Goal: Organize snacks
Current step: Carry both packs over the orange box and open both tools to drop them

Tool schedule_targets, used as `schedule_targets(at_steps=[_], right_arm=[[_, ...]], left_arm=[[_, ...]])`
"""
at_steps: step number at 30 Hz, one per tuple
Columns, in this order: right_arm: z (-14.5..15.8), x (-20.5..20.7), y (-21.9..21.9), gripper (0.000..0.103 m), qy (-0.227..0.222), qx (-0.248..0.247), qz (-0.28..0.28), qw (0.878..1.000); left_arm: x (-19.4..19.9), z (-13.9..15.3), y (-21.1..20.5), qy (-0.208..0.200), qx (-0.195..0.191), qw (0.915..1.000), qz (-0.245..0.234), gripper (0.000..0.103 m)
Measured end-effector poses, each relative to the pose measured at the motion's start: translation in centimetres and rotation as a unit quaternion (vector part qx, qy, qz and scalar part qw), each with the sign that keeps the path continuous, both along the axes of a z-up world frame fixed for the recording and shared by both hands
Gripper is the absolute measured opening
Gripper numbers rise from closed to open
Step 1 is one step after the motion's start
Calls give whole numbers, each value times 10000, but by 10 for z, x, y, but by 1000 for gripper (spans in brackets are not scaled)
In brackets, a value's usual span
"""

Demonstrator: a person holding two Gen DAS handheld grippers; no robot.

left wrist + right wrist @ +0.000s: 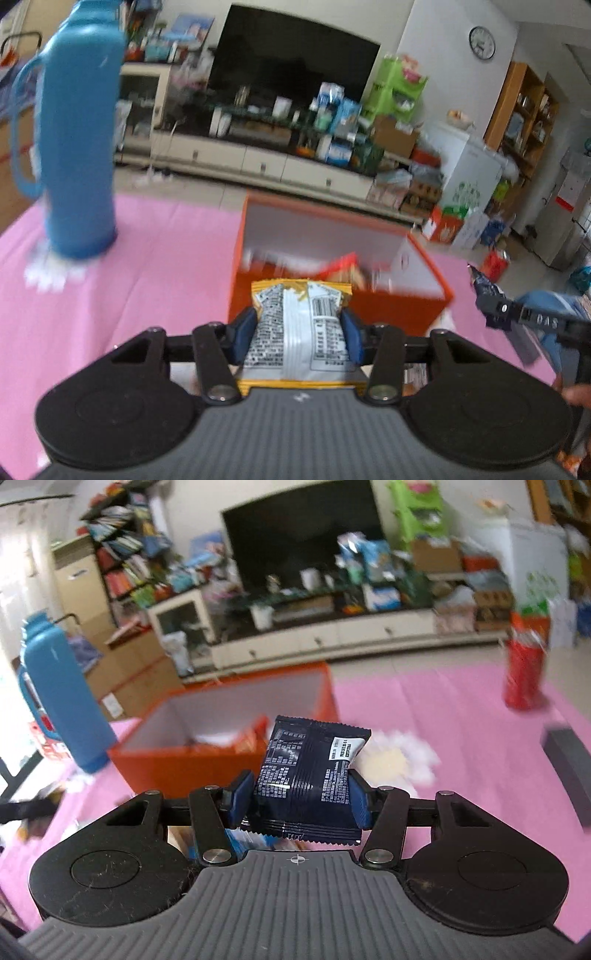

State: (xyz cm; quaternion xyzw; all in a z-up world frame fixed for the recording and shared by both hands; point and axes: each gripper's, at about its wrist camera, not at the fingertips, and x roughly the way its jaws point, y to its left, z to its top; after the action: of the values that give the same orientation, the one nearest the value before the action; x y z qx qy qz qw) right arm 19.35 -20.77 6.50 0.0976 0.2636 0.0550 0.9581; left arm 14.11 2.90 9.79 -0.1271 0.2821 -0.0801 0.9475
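The contents of the orange box (399,306) are smeared by motion blur, so the packets inside cannot be identified. The yellow-edged snack packet (299,332) hides part of the box's near wall. A blue thermos (79,147) is blurred and cut off at the top edge. In the right wrist view, a red can (524,672) is too blurred to read.
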Motion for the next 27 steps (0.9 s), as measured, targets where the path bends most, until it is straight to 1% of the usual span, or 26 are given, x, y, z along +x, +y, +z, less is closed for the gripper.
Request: schedule_targets(at_steps=[3,5,6,9,12,16,20,25,26,27], right_arm=[[20,34,19,37,-238,-216,132,9994],[25,60,30,37,-299,-281,185,9990],[26,76,35,37,-300,-227,219,9991],[14,118,46,37,-187,-76,275,9994],[-7,150,54,37,78,-63,258,9996],[-28,176,57,37,372,36,177,9991],[-36,184,62,37,434,-9,127,9990],[-42,187,68,38,469,-77,113,9988],[-44,188,69,40,489,-69,126,9987],[-45,189,69,45,528,-53,153,9985]], left_arm=[[49,9,-7,-97,-162,9998,7,48],[81,10,-15,-138,-158,9998,21,48],[97,8,-20,-179,-115,9998,48,48],[130,-4,-34,-149,135,9998,90,48],[155,-23,-41,110,285,9994,189,48],[169,-40,-49,229,593,9977,222,48],[175,-52,-46,348,555,9976,202,48],[177,-56,-47,294,747,9965,228,49],[178,-56,-47,301,720,9966,247,59],[177,-55,-47,293,703,9967,283,64]])
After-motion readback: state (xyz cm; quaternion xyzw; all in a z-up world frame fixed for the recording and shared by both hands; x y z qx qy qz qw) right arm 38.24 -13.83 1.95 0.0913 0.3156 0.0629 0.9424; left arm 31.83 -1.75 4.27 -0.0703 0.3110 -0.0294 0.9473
